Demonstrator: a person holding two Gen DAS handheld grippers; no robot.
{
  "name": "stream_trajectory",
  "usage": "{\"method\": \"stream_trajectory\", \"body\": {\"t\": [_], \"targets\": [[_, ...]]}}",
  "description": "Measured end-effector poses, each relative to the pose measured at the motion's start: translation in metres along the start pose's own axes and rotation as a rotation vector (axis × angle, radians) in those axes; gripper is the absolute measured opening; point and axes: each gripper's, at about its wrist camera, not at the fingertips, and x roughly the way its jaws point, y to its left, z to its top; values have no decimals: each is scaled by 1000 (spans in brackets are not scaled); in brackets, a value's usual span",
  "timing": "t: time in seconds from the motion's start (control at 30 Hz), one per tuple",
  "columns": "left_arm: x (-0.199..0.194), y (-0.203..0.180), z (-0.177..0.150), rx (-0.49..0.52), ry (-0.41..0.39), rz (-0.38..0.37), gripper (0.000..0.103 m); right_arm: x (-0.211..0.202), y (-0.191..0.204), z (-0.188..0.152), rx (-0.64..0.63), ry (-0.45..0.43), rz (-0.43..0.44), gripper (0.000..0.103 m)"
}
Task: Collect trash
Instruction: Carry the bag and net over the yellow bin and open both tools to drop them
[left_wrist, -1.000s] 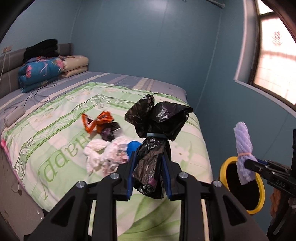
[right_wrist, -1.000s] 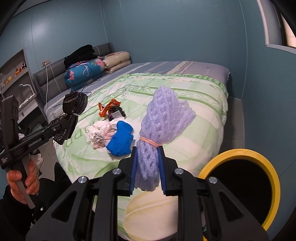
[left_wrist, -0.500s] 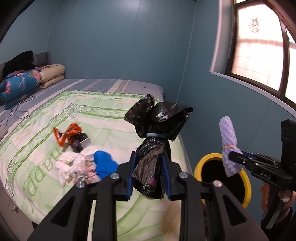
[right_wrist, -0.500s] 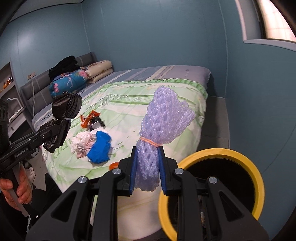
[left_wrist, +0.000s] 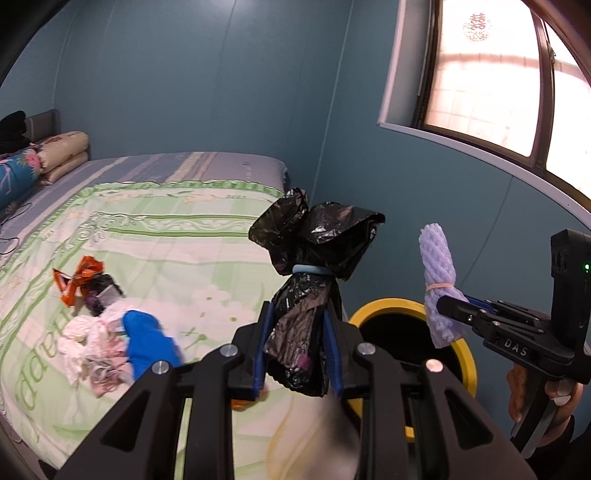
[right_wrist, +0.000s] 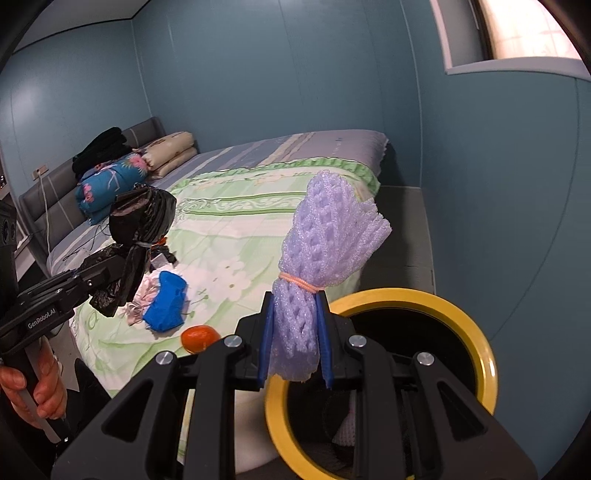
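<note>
My left gripper (left_wrist: 297, 350) is shut on a tied black plastic bag (left_wrist: 314, 258), held above the bed's near corner; the bag also shows in the right wrist view (right_wrist: 140, 221). My right gripper (right_wrist: 293, 343) is shut on a purple foam net bundle (right_wrist: 325, 251) bound with an orange band, held over the rim of the yellow-rimmed black bin (right_wrist: 476, 325). The bin (left_wrist: 384, 308) and the bundle (left_wrist: 439, 284) also show in the left wrist view. On the bed lie a blue item (left_wrist: 147, 343), white crumpled paper (left_wrist: 92, 347), an orange wrapper (left_wrist: 77, 277) and an orange fruit (right_wrist: 199, 338).
The bed (left_wrist: 177, 236) with a green patterned cover fills the left. Folded bedding (right_wrist: 110, 181) lies at the headboard. The blue wall (left_wrist: 424, 206) and a window (left_wrist: 491, 74) stand at the right; the bin sits on the floor between bed and wall.
Both grippers have swung right toward the bin with their loads. The bin has grown larger in both views, and the foam bundle now hangs over its rim.
</note>
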Motion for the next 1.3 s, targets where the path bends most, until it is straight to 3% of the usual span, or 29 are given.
{"method": "stream_trajectory", "body": {"t": [0.27, 0.57, 0.93, 1.3], "targets": [[31, -19, 0, -12, 43, -103, 24, -2, -19, -5, 25, 4, -45, 20], [69, -47, -9, 8, 109, -161, 24, 2, -41, -16, 63, 49, -82, 21], [102, -73, -30, 50, 227, -193, 25, 22, -62, -31, 101, 136, -86, 21], [124, -85, -34, 55, 284, -205, 25, 33, -80, -43, 118, 181, -89, 22]]}}
